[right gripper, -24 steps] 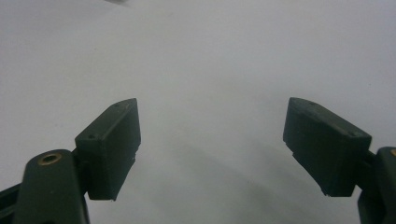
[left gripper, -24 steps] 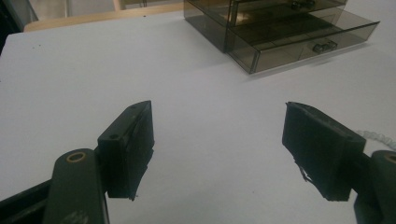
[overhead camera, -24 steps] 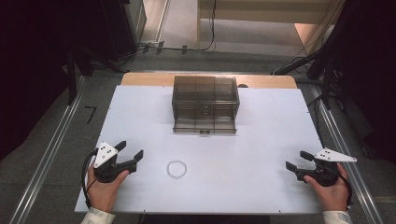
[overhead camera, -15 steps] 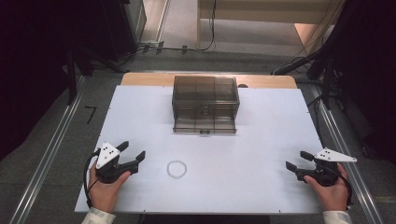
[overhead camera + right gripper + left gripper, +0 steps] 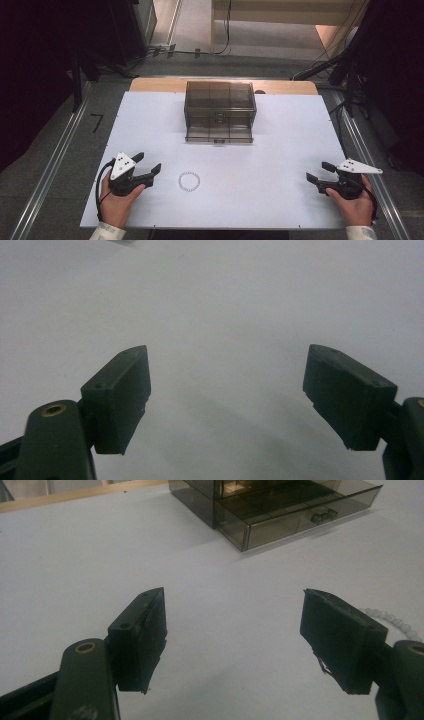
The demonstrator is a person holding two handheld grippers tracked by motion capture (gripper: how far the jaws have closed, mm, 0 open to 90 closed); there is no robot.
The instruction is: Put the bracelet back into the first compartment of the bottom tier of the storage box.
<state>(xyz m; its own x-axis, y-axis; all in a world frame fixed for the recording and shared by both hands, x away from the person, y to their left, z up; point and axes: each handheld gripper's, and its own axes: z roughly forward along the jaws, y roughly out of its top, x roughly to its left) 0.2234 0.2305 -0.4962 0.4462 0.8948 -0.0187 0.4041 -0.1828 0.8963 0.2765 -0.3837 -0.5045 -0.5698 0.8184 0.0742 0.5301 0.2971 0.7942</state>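
Observation:
A smoky clear drawer box (image 5: 220, 107) stands at the back middle of the white table (image 5: 285, 155), its bottom drawer (image 5: 219, 134) pulled out. A small ring of clear beads (image 5: 189, 181) lies flat in front of it. My left gripper (image 5: 148, 162) is open just left of the ring, held low in a hand. In the left gripper view the jaws stand wide apart around bare table (image 5: 232, 600), with the bead ring (image 5: 387, 619) past the right jaw and the open drawer (image 5: 300, 517) farther off. My right gripper (image 5: 317, 171) is open and holds nothing at the front right (image 5: 227, 355).
The table's wooden back edge (image 5: 280, 86) lies behind the box. Metal rails (image 5: 50, 165) run along both sides over a grey floor, and dark equipment and cables (image 5: 325, 70) stand beyond the table.
My left gripper has crept slightly right, toward the bead ring. The right gripper, the ring and the drawer box have not moved.

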